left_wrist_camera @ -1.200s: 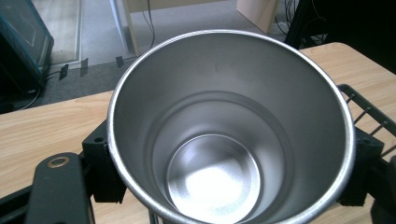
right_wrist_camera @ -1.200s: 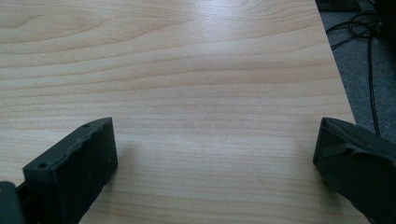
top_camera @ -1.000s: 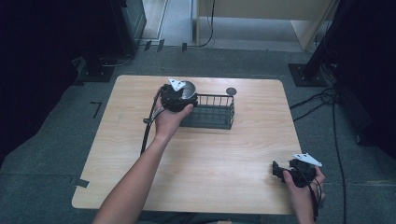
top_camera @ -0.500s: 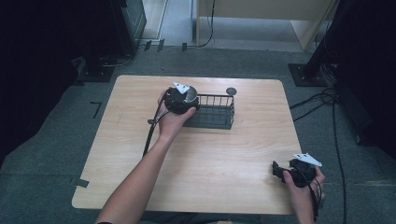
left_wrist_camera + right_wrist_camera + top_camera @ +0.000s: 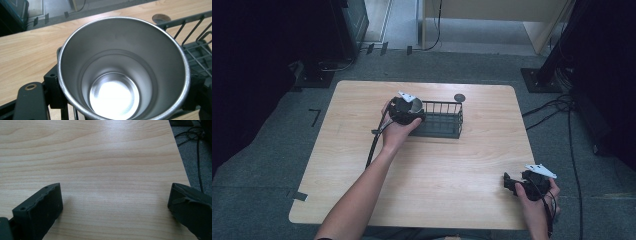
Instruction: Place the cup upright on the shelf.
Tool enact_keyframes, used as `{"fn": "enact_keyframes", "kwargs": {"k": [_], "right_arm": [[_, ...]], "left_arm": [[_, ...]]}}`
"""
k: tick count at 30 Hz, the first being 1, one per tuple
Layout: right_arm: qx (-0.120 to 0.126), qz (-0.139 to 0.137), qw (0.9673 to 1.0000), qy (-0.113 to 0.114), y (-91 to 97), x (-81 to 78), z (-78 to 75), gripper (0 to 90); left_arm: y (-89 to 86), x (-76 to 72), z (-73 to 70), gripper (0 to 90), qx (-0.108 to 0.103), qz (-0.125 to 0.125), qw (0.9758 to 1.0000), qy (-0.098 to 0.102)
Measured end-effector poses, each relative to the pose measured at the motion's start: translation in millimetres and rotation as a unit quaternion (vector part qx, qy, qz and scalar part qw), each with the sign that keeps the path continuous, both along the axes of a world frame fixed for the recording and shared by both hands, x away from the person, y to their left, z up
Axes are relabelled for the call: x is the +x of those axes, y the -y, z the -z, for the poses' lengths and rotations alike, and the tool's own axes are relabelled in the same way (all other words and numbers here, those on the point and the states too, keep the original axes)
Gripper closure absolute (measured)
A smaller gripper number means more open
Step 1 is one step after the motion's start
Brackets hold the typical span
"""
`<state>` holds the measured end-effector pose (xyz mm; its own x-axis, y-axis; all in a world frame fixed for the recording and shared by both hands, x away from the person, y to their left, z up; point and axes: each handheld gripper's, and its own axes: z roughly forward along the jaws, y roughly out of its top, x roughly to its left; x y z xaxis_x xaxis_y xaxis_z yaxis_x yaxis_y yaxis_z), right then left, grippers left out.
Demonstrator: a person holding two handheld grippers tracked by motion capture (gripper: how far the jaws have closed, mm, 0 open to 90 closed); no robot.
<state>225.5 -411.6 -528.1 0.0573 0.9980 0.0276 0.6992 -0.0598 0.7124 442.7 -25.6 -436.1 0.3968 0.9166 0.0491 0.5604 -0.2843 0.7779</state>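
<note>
The left gripper (image 5: 408, 111) is clenched on a steel cup (image 5: 122, 70), its black jaws pinching the cup's wall at the near-left edge of the rim. The left gripper view looks straight down into the cup: it stands upright, its mouth open upward, a bright round base at the bottom and nothing inside. In the high view the cup (image 5: 414, 104) sits at the left end of a black wire basket (image 5: 447, 122), over or just inside that end; whether it rests on the basket's floor cannot be told. The person's left hand (image 5: 396, 134) wraps the gripper from the near side, the forearm running back to the near edge, and a black cable trails off to the near left.

The basket lies on a pale wooden table (image 5: 362, 165), toward the far side and about midway across. Just beyond its far right corner a small dark round disc (image 5: 459, 97) lies flat on the tabletop.

Well apart, at the near right corner of the table, the right gripper (image 5: 510, 182) is held low in the person's right hand (image 5: 537, 197). Its jaws stand wide apart with nothing between them; the right gripper view shows bare wood grain (image 5: 112, 170) in the gap.
</note>
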Motion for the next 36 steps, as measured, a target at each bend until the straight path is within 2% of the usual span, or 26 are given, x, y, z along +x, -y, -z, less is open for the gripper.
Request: {"fn": "enact_keyframes", "kwargs": {"k": [5,7,9,12,13,18,25,29,36], "right_arm": [[0.000,0.000,1.0000,0.000,0.0,0.0,0.0,0.0],[0.000,0.000,1.0000,0.000,0.0,0.0,0.0,0.0],[0.000,0.000,1.0000,0.000,0.0,0.0,0.0,0.0],[0.000,0.000,1.0000,0.000,0.0,0.0,0.0,0.0],[0.000,0.000,1.0000,0.000,0.0,0.0,0.0,0.0],[0.000,0.000,1.0000,0.000,0.0,0.0,0.0,0.0],[0.000,0.000,1.0000,0.000,0.0,0.0,0.0,0.0],[0.000,0.000,1.0000,0.000,0.0,0.0,0.0,0.0],[0.000,0.000,1.0000,0.000,0.0,0.0,0.0,0.0]], "left_arm": [[-0.4,0.0,0.0,18.8,-0.001,0.002,1.0000,-0.003],[-0.6,-0.1,-0.9,16.7,-0.009,0.004,0.9999,-0.005],[-0.3,0.1,-2.8,12.1,-0.015,0.011,0.9997,-0.018],[1.8,-0.5,-3.9,2.1,-0.008,0.022,0.9994,-0.025],[2.5,-1.9,-5.4,0.7,-0.005,0.025,0.9994,-0.023],[-1.2,-4.9,-13.9,0.0,-0.024,0.020,0.9995,-0.009],[-9.8,-12.1,-23.4,0.0,-0.039,0.018,0.9991,0.002],[-20.1,-18.9,-29.7,0.0,-0.056,0.019,0.9982,0.008],[-33.6,-29.8,-36.1,0.0,-0.064,0.023,0.9975,0.019]]}}
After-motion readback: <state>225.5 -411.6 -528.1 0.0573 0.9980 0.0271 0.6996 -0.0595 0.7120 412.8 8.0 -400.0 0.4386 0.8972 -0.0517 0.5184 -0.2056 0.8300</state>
